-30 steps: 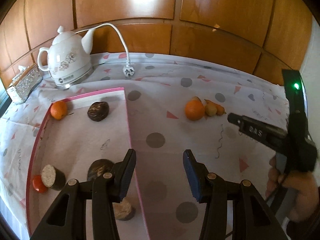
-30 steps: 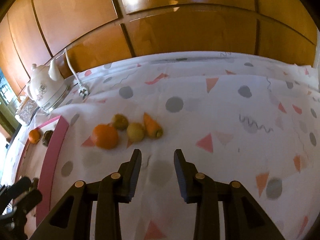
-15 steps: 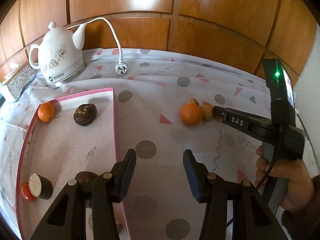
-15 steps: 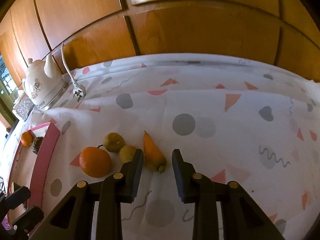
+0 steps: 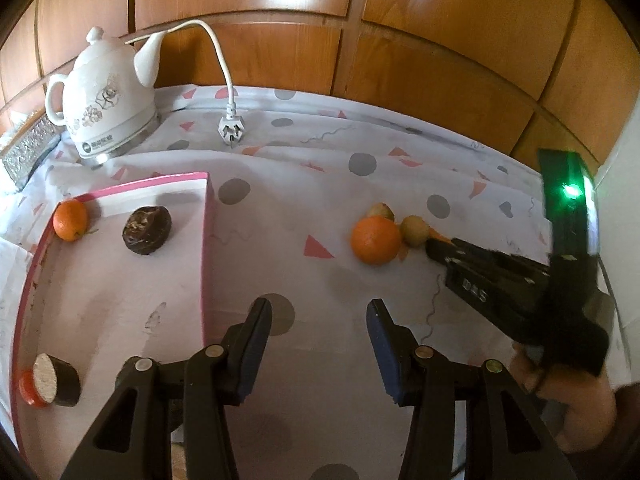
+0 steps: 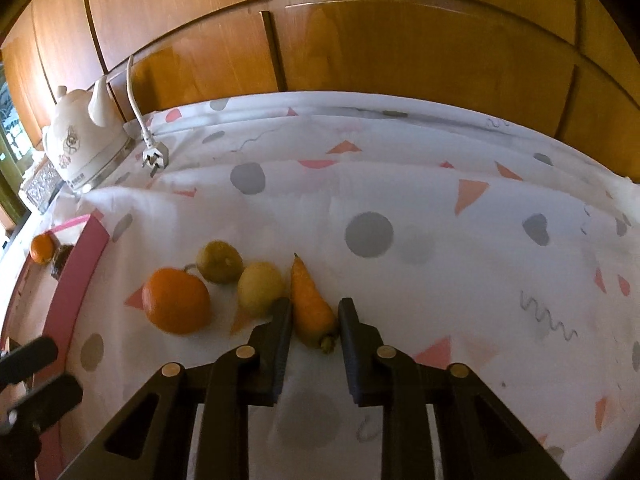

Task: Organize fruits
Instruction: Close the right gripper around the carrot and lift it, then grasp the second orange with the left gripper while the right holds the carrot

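Right wrist view: right gripper [image 6: 314, 322] closing on the small orange tapered carrot [image 6: 310, 306].

Taking the pink-rimmed white tray [image 5: 206, 240] as landmark, on the white cloth with grey dots and pink triangles [image 6: 440, 240]: the round orange [image 6: 176, 300] lies right of the tray, 2 small yellowish fruits [image 6: 260, 288] just beyond it, the carrot farthest out. Its jaws have just been narrowing and now clench the carrot's thick stem end. That carrot looks light, stiff and smooth; its taper could let it slip, so the thick end is the better hold. Left gripper [image 5: 318, 334] hangs released, nothing between its jaws, beside the tray's right rim.
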`<action>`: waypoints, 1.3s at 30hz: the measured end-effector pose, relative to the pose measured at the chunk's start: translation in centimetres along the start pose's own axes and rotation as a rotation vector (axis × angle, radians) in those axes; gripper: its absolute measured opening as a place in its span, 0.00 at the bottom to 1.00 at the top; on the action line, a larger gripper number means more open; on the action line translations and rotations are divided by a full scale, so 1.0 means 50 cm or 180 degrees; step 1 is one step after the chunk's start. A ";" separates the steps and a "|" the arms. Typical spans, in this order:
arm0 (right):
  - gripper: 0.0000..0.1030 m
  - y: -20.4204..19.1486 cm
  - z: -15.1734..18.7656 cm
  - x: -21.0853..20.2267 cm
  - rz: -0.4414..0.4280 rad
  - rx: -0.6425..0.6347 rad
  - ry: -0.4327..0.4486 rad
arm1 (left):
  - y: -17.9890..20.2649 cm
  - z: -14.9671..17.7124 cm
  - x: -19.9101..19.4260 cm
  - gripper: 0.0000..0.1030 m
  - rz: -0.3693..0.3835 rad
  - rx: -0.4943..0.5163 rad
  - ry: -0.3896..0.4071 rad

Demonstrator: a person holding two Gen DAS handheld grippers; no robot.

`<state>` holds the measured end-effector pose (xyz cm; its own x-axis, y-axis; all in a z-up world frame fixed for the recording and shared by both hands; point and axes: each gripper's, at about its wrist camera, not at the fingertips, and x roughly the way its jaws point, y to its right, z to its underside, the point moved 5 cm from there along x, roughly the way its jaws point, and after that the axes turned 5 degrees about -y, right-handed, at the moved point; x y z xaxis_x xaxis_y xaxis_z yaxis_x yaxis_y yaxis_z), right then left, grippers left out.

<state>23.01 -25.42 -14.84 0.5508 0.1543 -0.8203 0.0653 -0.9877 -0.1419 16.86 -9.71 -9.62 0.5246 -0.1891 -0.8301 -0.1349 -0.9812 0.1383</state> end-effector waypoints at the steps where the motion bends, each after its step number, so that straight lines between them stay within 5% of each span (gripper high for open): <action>1: 0.23 0.005 0.007 -0.005 0.0020 0.0019 -0.0010 | 0.001 0.000 0.003 0.49 0.0001 -0.0002 -0.0009; 12: 0.21 0.031 0.055 -0.036 0.0243 0.0021 0.0030 | 0.017 -0.023 0.037 0.54 0.0012 -0.0101 -0.0075; 35: 0.21 0.041 0.057 -0.038 0.0118 0.0123 0.0103 | 0.070 -0.094 0.117 0.59 0.0087 -0.0060 -0.0090; 37: 0.21 0.042 0.057 -0.039 0.0106 0.0132 0.0101 | 0.067 -0.094 0.125 0.57 0.0101 -0.0078 -0.0108; 39: 0.21 0.043 0.057 -0.039 0.0090 0.0149 0.0097 | 0.070 -0.095 0.129 0.43 0.0235 -0.0055 -0.0099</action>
<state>19.69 -27.77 -15.11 0.5771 0.1248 -0.8071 0.0107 -0.9893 -0.1453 23.76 -14.54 -11.92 0.4872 -0.2600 -0.8337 -0.1575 -0.9652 0.2089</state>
